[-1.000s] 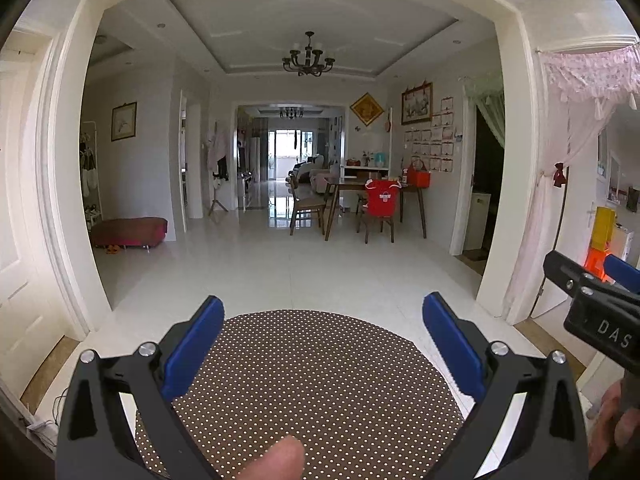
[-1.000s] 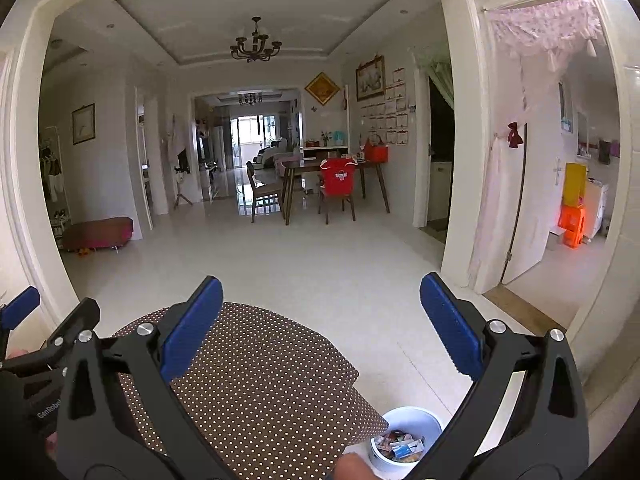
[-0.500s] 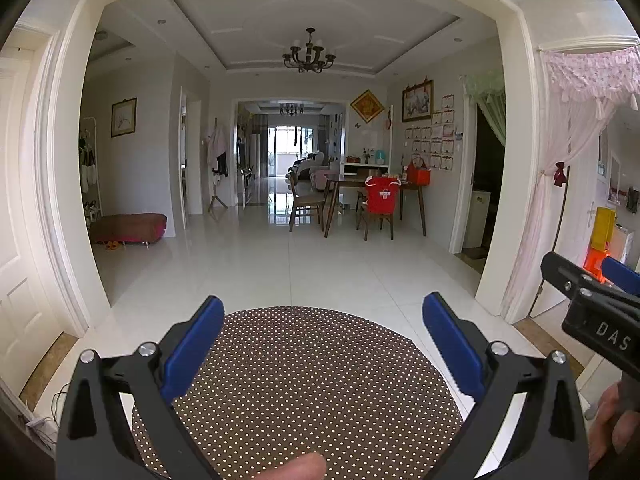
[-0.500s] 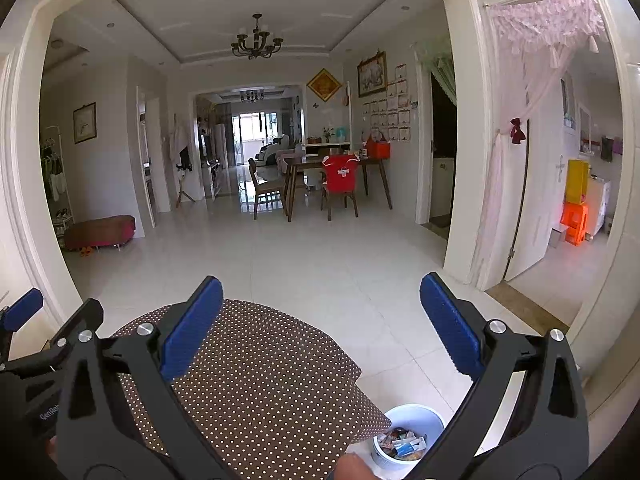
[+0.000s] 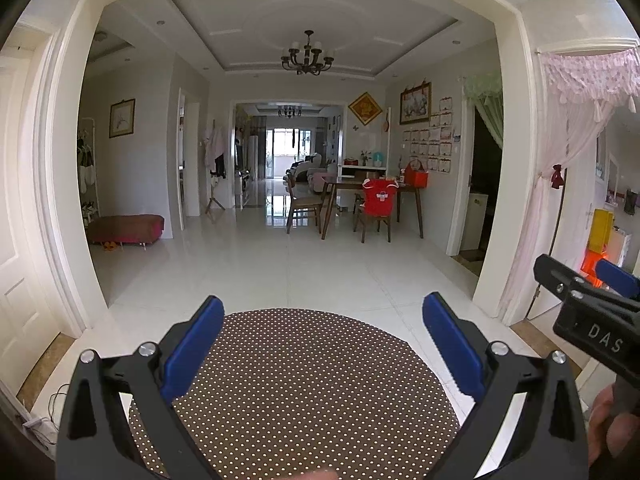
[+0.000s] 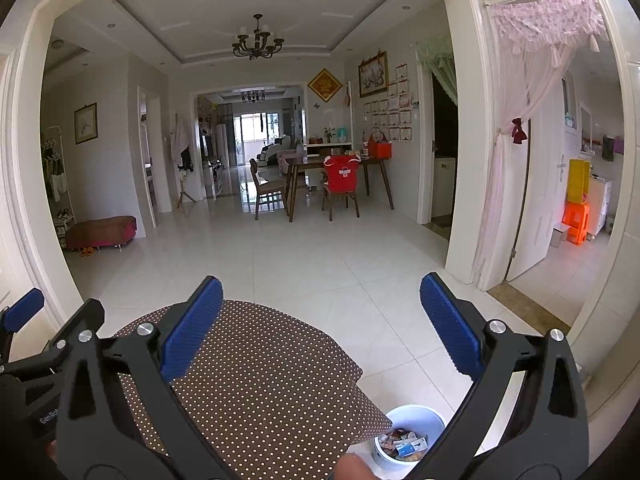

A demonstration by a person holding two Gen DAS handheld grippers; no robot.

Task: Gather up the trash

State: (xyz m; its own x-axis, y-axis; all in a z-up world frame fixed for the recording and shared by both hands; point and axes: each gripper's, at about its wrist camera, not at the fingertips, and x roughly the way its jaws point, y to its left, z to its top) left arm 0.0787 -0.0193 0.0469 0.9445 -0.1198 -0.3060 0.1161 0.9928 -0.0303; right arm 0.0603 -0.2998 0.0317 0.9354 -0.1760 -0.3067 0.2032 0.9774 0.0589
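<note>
A round table with a brown polka-dot cloth (image 5: 312, 392) lies just below both grippers. My left gripper (image 5: 322, 332) hangs open above it with nothing between its blue pads. My right gripper (image 6: 320, 320) is open too, over the table's right edge (image 6: 280, 380). Below that edge a white bin (image 6: 412, 428) on the floor holds several wrappers and bits of trash. The right gripper's black body (image 5: 592, 320) shows at the right of the left wrist view. The left gripper's body (image 6: 36, 344) shows at the left of the right wrist view. No trash shows on the cloth.
A white tiled floor (image 5: 304, 268) stretches to a dining table with chairs (image 5: 360, 204), one with a red cover. A red bench (image 5: 124, 228) stands by the left wall. A pink-curtained doorway (image 6: 520, 184) opens at the right. A hand's fingertip (image 6: 356, 466) shows at the bottom.
Both views have tilted slightly upward, so the table sits lower in the frames. Both grippers stay open and hold nothing.
</note>
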